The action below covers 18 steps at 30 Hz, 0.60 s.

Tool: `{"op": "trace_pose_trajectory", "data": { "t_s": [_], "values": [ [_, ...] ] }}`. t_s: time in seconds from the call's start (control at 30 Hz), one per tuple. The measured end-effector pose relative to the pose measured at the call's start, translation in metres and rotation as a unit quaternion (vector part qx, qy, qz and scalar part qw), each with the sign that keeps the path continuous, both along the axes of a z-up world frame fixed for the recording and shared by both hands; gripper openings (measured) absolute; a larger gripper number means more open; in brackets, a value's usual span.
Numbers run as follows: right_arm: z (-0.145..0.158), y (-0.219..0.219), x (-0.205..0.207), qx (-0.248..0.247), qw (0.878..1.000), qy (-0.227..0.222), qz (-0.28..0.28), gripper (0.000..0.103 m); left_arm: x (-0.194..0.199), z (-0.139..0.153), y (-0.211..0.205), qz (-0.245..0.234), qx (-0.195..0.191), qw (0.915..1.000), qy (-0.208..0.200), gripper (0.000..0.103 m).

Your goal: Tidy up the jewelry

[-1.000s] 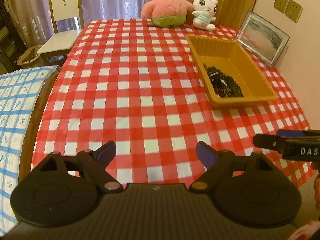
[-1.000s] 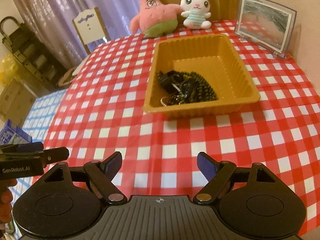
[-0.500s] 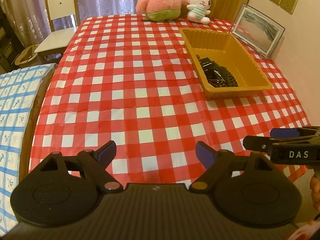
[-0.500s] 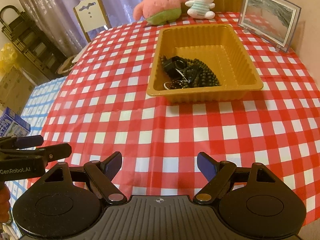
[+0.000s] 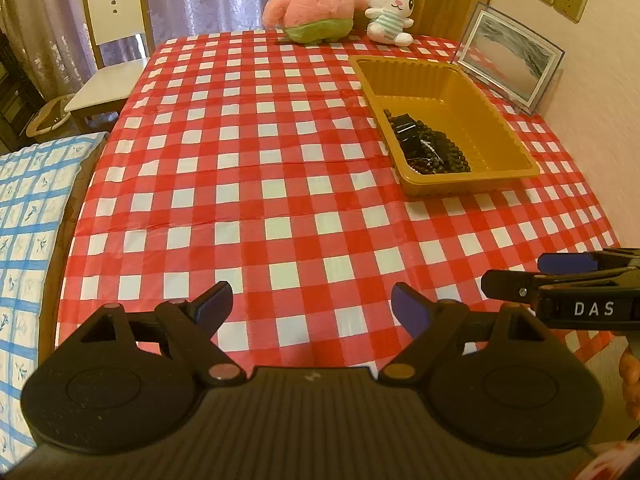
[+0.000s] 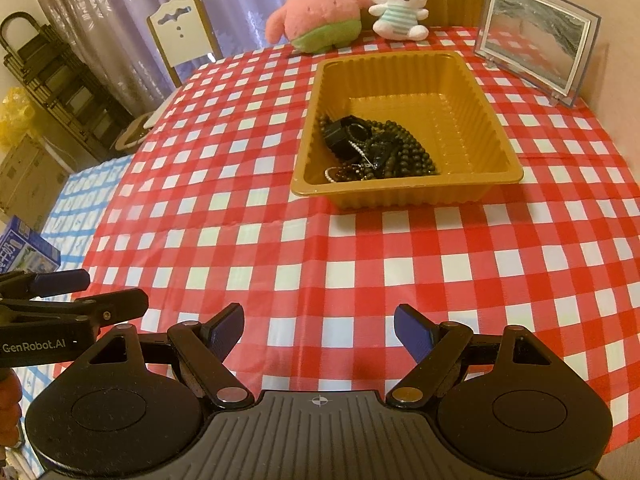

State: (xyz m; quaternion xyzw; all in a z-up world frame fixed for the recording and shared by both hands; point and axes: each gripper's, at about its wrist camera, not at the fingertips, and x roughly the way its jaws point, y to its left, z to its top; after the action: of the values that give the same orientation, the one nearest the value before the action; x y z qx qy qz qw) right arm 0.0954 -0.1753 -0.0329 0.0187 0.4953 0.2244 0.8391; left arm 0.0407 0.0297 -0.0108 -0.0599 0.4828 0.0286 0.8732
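Jewelry (image 6: 372,150) lies heaped in the near end of an amber plastic tray (image 6: 472,76), toward the tray's left wall as seen from the right wrist; the far half of the tray floor is bare. The heap consists of dark bead strands, a black boxy piece at its far left, and a pale chain at its near edge; no single direction can be read from the tangle. The tray's long axis runs away from the grippers toward the plush toys, with its short near wall facing both cameras. The tray sits on a red-and-white checked tablecloth (image 6: 360,272), right of the table's middle and just in front of a framed picture (image 6: 536,44). Left gripper (image 5: 312,310) has its jaws spread wide with nothing between them, low over the near table edge. Right gripper (image 6: 319,330) is likewise spread wide and empty. Compared with a second ago, the tray appears slightly farther off in both views, while the jewelry's arrangement and both jaw openings are unchanged.
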Motion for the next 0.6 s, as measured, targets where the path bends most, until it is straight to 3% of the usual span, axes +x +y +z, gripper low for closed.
{"op": "trace_pose_trajectory", "data": {
  "t_s": [0.6],
  "values": [
    [0.0014, -0.0007, -0.0002, 0.000, 1.000, -0.002, 0.000, 0.082, 0.0006, 0.0004, -0.0016, -0.002, 0.001, 1.0000, -0.002, 0.085]
  ]
}}
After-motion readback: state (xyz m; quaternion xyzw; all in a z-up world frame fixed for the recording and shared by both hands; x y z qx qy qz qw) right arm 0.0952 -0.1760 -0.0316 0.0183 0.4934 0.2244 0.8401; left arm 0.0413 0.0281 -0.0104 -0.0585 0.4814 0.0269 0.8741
